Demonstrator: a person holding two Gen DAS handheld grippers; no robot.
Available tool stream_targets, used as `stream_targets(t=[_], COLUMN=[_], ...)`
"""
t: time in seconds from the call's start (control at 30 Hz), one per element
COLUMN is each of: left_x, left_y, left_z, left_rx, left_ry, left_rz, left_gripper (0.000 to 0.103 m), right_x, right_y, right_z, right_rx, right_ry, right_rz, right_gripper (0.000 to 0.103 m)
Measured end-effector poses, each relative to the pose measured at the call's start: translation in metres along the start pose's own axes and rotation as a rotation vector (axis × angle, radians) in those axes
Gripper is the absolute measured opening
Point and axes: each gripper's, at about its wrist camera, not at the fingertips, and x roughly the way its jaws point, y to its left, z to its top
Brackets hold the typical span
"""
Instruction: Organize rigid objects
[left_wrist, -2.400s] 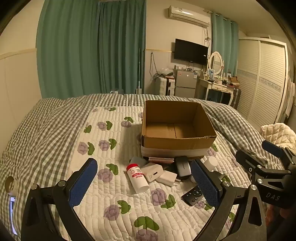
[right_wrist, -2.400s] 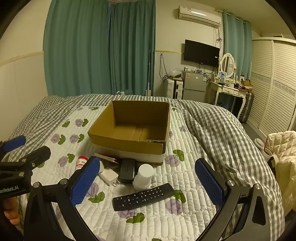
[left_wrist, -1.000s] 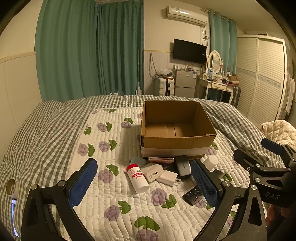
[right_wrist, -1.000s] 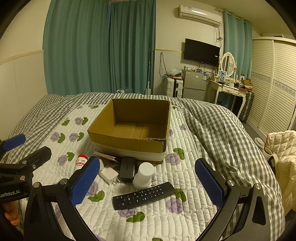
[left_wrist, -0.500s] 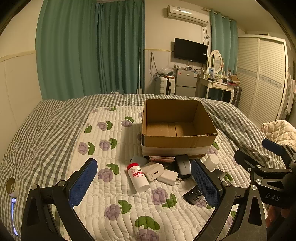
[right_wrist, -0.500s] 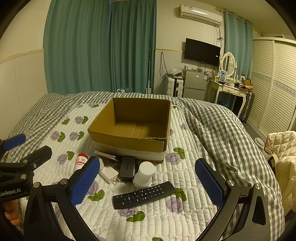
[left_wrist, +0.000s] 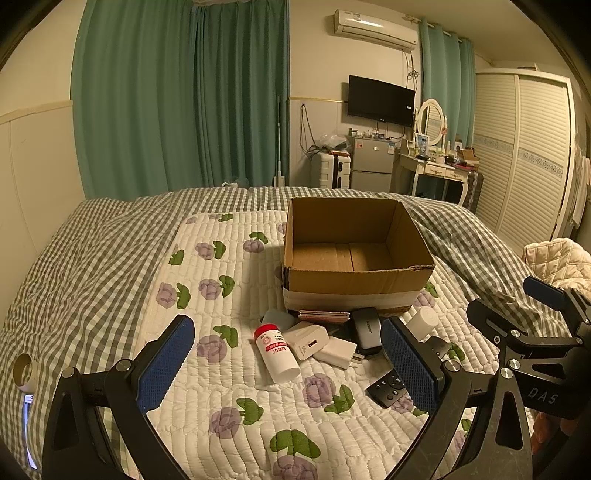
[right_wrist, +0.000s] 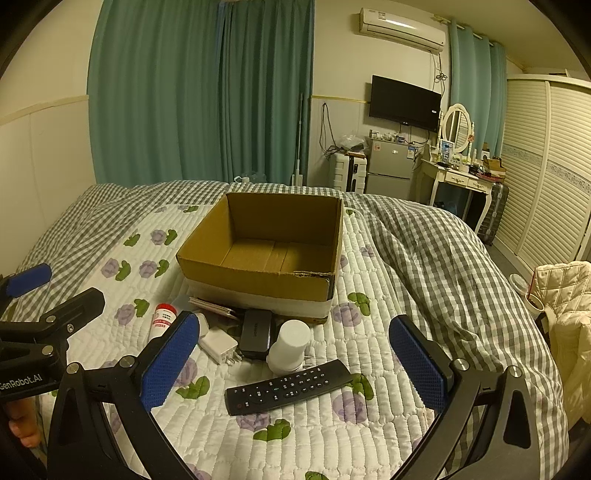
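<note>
Hovering over the bed, the left tool and right tool gape wide before the empty cardboard box.

Dim warm yellowish indoor light, soft shadows, sharp focus, fisheye-curved dark corners

box top: open, unobstructed | front wall: crowded by remote, bottle, chargers
</note>
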Motion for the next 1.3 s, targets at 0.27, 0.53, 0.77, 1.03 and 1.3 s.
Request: stream_targets(t=[0.27,0.53,0.77,1.03,1.3], left_x=[0.000,0.000,0.000,0.020,0.092], left_y=[0.000,0.001,0.002,0.013,0.025], left_z=[-0.001,-0.002,-0.002,0.005,-0.002], left_rx=[0.001,-0.001,-0.002,-0.011,-0.029], left_ry=[0.000,0.001,0.002,0.068,0.233], left_rz=[0.002,0.001,0.000,0.071,0.128], left_gripper=[0.103,0.103,0.103,0.103,0.101], right_x=[0.000,0.001,0.002,0.013,0.079], right_y=[0.000,0.000,0.002,-0.004,-0.025], right_z=[-0.001,-0.001,0.000,0.015,0.009], right_rx=[-0.001,-0.002,-0.007,-0.020,0.029], right_ry=[0.002,0.002,0.012,0.056,0.212], right_rz=[0.000,0.000,0.005,-0.019,-0.012], right_gripper=[0.103,0.103,0.103,0.103,0.103])
